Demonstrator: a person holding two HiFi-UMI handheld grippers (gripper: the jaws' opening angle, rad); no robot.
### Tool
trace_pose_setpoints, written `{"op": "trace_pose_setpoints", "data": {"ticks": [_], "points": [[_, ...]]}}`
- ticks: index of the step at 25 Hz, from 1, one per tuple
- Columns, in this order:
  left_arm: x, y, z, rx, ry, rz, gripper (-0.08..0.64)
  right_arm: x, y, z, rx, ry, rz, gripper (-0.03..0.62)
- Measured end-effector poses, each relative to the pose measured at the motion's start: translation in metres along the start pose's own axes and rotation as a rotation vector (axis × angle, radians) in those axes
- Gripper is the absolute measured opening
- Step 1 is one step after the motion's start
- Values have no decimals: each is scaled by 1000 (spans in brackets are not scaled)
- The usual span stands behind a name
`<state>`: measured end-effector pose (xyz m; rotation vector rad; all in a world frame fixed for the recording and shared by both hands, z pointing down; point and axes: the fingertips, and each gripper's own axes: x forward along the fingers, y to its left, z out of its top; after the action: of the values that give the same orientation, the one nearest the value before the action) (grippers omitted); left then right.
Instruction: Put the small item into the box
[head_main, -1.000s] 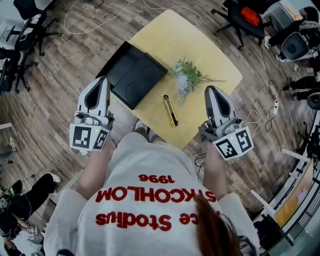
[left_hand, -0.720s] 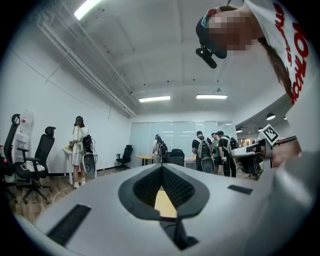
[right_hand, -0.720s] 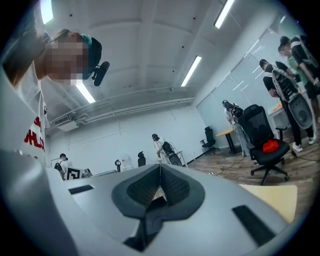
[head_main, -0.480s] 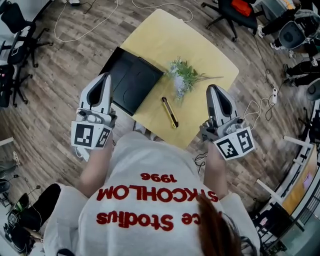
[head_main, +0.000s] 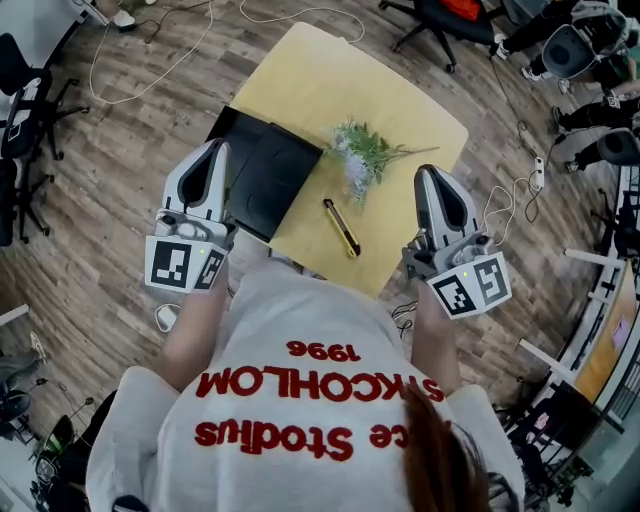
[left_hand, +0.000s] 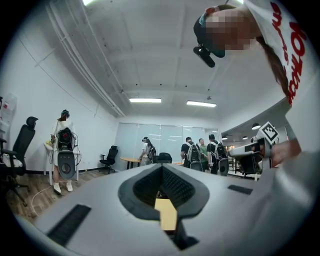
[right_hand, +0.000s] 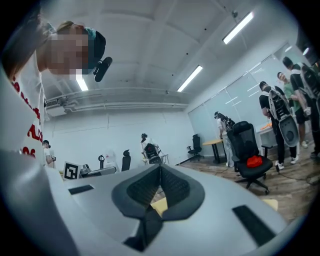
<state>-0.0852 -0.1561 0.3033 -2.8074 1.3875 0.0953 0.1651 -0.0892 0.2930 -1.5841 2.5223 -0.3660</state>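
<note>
A small yellow-and-black utility knife (head_main: 342, 226) lies on the yellow table (head_main: 330, 80), near its front edge. An open black box (head_main: 258, 172) sits at the table's left corner. My left gripper (head_main: 213, 148) hovers by the box's near-left edge, jaws shut and empty (left_hand: 161, 166). My right gripper (head_main: 430, 172) hangs off the table's right edge, to the right of the knife, also shut with nothing in it (right_hand: 160, 167). Both point away from me and are held close to my body.
A sprig of artificial flowers (head_main: 362, 155) lies on the table between box and knife. Office chairs (head_main: 25, 90), cables (head_main: 150, 60) and a power strip (head_main: 536, 175) lie on the wood floor. Other people stand farther off in the room (left_hand: 65, 145).
The head view has drifted, so the table sits a little higher in frame. Both grippers stay shut and near my body; the left one has edged closer to the box.
</note>
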Motion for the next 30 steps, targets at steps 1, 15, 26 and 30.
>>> {"op": "trace_pose_setpoints", "data": {"ticks": [1, 15, 26, 30], "points": [[0, 0, 1, -1, -1, -4, 6, 0, 1, 0, -11, 4, -9, 5], [3, -4, -53, -65, 127, -39, 7, 17, 0, -106, 15, 275, -71, 6], [-12, 4, -87, -106, 204, -22, 7, 13, 11, -265, 62, 658, 59, 98], [-19, 7, -91, -115, 220, -11, 6, 8, 10, -312, -19, 794, 53, 136]]}}
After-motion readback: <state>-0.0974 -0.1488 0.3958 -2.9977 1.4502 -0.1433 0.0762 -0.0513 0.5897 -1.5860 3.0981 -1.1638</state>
